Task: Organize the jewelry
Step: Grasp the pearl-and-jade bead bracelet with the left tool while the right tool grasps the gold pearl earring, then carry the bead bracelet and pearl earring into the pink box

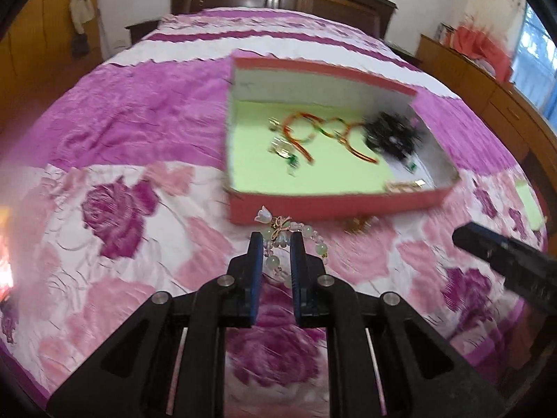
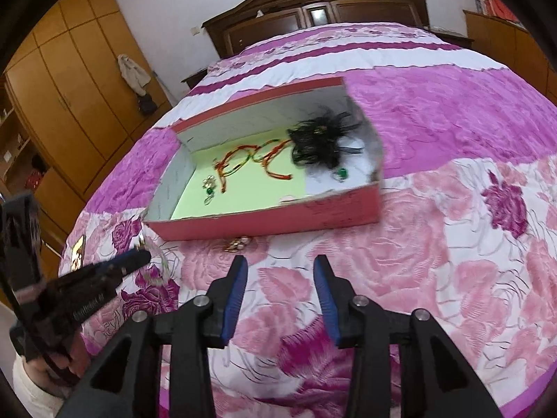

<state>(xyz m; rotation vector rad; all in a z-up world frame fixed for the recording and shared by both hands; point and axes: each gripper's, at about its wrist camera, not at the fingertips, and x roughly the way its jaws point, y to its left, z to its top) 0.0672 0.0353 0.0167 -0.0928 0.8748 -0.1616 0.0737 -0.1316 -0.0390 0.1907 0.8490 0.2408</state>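
Left tool (image 1: 275, 244) clamps pale-green bead bracelet with bow charm (image 1: 278, 240); your red cardboard box (image 1: 334, 202) lies straight ahead, long axis crosswise. Right tool (image 2: 280, 264) open, empty.

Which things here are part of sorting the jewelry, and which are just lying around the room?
Job:
- beaded bracelet, in left gripper
- red box
- gold piece beside box
- red-green cord in box
- right gripper, jaws apart

Around:
- wardrobe
- headboard
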